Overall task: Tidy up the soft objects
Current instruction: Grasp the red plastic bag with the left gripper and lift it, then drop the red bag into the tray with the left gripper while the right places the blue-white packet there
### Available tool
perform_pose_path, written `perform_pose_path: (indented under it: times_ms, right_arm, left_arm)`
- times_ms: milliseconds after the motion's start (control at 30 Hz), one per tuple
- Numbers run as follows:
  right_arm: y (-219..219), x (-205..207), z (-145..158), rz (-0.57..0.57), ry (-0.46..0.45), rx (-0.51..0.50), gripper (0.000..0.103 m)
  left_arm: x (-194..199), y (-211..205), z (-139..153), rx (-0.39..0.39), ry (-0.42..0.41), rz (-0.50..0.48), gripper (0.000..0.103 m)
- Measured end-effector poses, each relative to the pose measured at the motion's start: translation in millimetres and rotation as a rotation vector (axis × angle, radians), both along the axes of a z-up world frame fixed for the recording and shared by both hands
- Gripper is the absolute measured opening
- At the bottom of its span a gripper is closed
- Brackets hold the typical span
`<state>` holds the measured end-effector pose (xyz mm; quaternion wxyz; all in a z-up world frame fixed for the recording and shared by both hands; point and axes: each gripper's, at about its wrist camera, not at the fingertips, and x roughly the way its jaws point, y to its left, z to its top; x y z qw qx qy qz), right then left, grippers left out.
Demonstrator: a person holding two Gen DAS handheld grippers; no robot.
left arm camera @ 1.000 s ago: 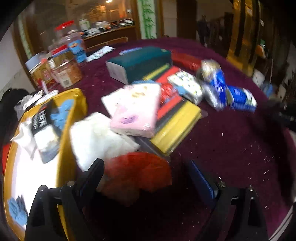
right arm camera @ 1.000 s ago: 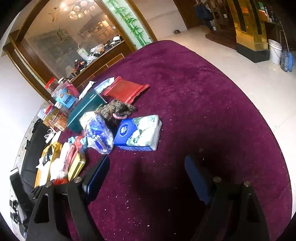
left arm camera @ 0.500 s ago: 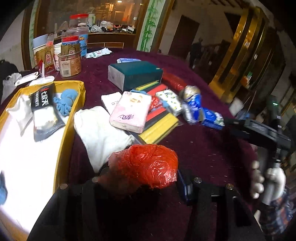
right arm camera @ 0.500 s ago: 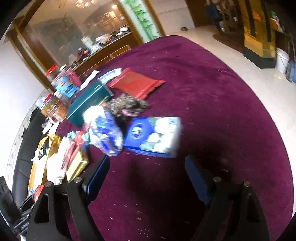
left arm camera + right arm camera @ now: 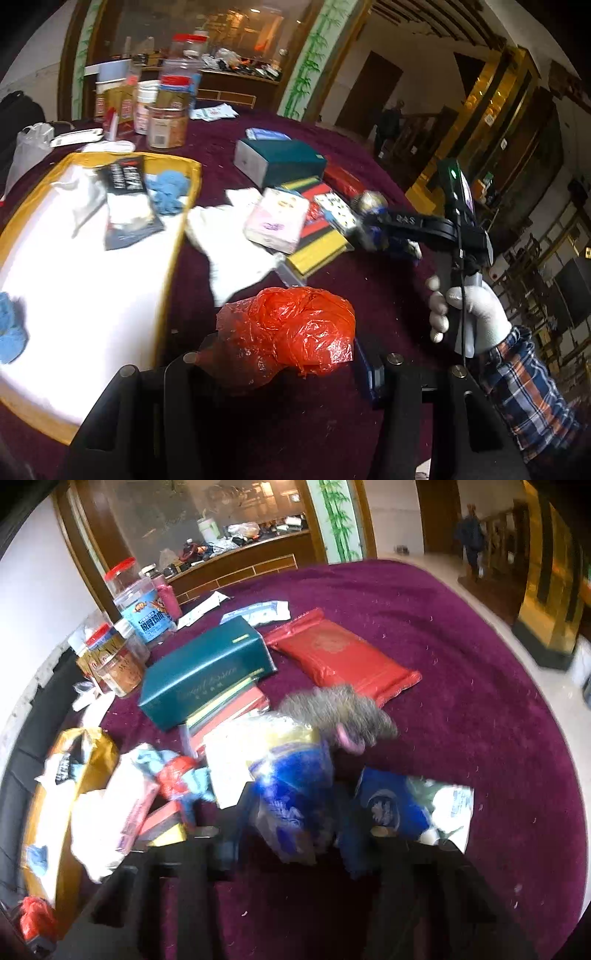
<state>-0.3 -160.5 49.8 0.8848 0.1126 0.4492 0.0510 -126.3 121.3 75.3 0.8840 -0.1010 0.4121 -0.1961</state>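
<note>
The left gripper [image 5: 284, 354] is clenched on a crumpled red plastic bag [image 5: 286, 328], which bulges up between its fingers and is held above the purple tablecloth [image 5: 369, 295]. The right gripper [image 5: 291, 834] has its jaws just closing, and a blue and white plastic pack [image 5: 291, 797] is pinched between them; the pack is blurred, but the pads are seen pressed against its sides. From the left wrist view the same gripper is seen reaching down onto that pack, carried by a white-gloved hand [image 5: 467, 310] with a plaid sleeve [image 5: 528, 391].

Just right of the gripped pack a blue wipes packet [image 5: 402, 805] lies flat on the cloth. Behind it a grey fuzzy item [image 5: 340, 712] rests partly over a red flat pouch [image 5: 343, 657]. A dark green box [image 5: 207, 672] is stacked on red and yellow flat boxes [image 5: 317, 236].

A pink tissue pack [image 5: 277, 218] lies tilted on that stack, and a white cloth [image 5: 232, 247] is spread beside it, near the edge of the yellow-rimmed tray [image 5: 173, 258]. In the tray a black-labelled packet [image 5: 127, 203], a blue fluffy cloth [image 5: 170, 188] and a white rag [image 5: 81, 195] are laid together at the far end. Another blue cloth [image 5: 11, 332] sits apart at the near end. Beyond the tray, jars with red lids [image 5: 170, 118] are grouped at the table's far side.
</note>
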Motion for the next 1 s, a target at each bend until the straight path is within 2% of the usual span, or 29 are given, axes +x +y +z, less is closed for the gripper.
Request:
perform_pose_path:
  times_ms: [233, 367, 467, 600, 867, 1000]
  right_arm:
    - [-6, -33, 35, 0.009, -0.061, 0.071, 0.038]
    - [17, -47, 57, 0.078, -0.087, 0.110, 0.038]
    - [53, -51, 71, 0.165, -0.086, 0.146, 0.038]
    - [108, -50, 73, 0.275, -0.053, 0.189, 0.038]
    - [214, -42, 54, 0.440, 0.033, 0.198, 0.038]
    - [254, -38, 44, 0.503, 0.069, 0.188, 0.038]
  left_arm:
    - [-13, 58, 18, -0.038, -0.026, 0.094, 0.057]
    - [-3, 108, 23, 0.002, -0.014, 0.212, 0.057]
    - [8, 140, 25, 0.029, 0.000, 0.279, 0.057]
    - [32, 166, 25, 0.081, 0.009, 0.329, 0.057]
    - [113, 195, -3, 0.181, 0.098, 0.374, 0.058]
    - [145, 201, -18, 0.181, 0.124, 0.382, 0.059]
